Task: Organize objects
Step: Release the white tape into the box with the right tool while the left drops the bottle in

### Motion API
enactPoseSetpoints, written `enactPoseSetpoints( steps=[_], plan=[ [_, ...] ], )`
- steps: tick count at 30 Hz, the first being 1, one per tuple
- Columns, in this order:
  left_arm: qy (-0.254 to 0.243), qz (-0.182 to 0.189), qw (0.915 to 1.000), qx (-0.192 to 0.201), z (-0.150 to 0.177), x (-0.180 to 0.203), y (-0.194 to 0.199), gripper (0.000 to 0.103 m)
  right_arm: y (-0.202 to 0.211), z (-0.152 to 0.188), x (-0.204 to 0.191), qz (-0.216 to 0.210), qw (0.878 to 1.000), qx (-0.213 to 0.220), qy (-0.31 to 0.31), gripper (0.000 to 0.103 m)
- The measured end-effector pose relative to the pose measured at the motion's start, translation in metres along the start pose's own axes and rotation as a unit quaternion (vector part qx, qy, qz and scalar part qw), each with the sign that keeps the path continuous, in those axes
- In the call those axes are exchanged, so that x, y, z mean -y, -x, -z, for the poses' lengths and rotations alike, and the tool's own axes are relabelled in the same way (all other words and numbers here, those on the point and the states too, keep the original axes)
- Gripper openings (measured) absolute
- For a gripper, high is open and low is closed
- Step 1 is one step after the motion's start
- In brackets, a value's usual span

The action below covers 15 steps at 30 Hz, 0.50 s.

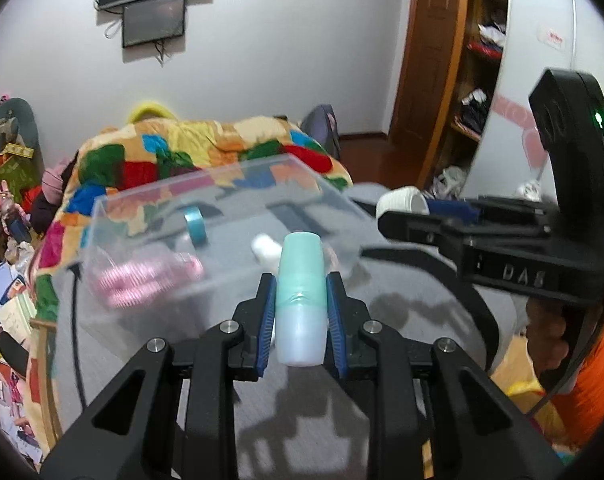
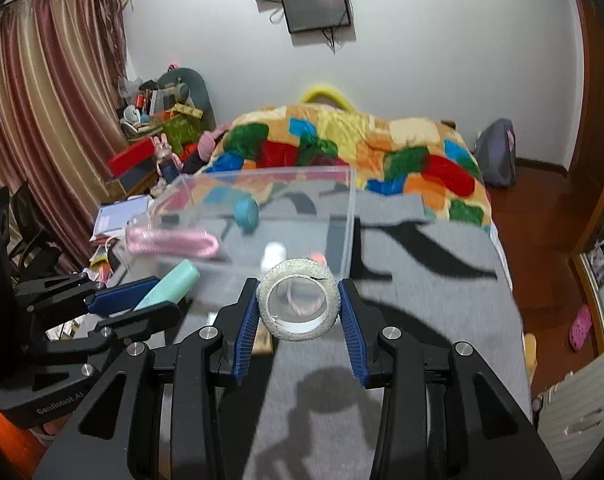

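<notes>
My left gripper [image 1: 301, 304] is shut on a mint-green bottle [image 1: 301, 300], held just in front of a clear plastic box [image 1: 206, 184] on the grey bed cover. My right gripper [image 2: 298, 304] is shut on a white tape roll [image 2: 298, 305], also held near the box [image 2: 342, 216]. The box holds a pink coiled cord [image 2: 170, 242], a teal tape roll [image 2: 247, 211] and a small white bottle [image 2: 273, 254]. The right gripper and its white roll [image 1: 402, 202] show at the right of the left wrist view. The left gripper with the bottle [image 2: 168, 286] shows at the left of the right wrist view.
A patchwork quilt [image 2: 382, 148] lies bunched behind the box. Cluttered shelves and a chair [image 2: 162, 120] stand at the left by the curtain. A wooden door and a shelf unit [image 1: 474, 80] are at the right. A monitor [image 2: 316, 8] hangs on the wall.
</notes>
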<state>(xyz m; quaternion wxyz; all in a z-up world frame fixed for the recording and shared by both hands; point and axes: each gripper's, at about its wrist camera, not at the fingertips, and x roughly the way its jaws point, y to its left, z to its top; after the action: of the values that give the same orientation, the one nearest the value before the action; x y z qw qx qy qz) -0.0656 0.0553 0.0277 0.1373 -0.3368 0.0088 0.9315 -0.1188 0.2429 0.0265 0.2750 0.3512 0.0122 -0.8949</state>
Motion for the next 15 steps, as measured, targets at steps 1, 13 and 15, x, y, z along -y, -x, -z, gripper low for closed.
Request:
enactPoseSetpoints(
  steps=[1,13,15],
  plan=[
    [0.001,-0.003,1.0000,0.003,-0.003,-0.003,-0.001,0.025,-0.001,-0.004,-0.002,0.001,1.000,0.004,0.002,0.036],
    [0.029,-0.040,0.9985,-0.023,-0.032,-0.037,-0.049,0.025,-0.055,-0.040,-0.007,0.025,1.000,-0.012,0.007,0.036],
    [0.033,-0.043,0.9980,-0.033,-0.032,-0.042,-0.059,0.025,-0.070,-0.040,-0.003,0.029,0.999,-0.028,0.004,0.036]
  ],
)
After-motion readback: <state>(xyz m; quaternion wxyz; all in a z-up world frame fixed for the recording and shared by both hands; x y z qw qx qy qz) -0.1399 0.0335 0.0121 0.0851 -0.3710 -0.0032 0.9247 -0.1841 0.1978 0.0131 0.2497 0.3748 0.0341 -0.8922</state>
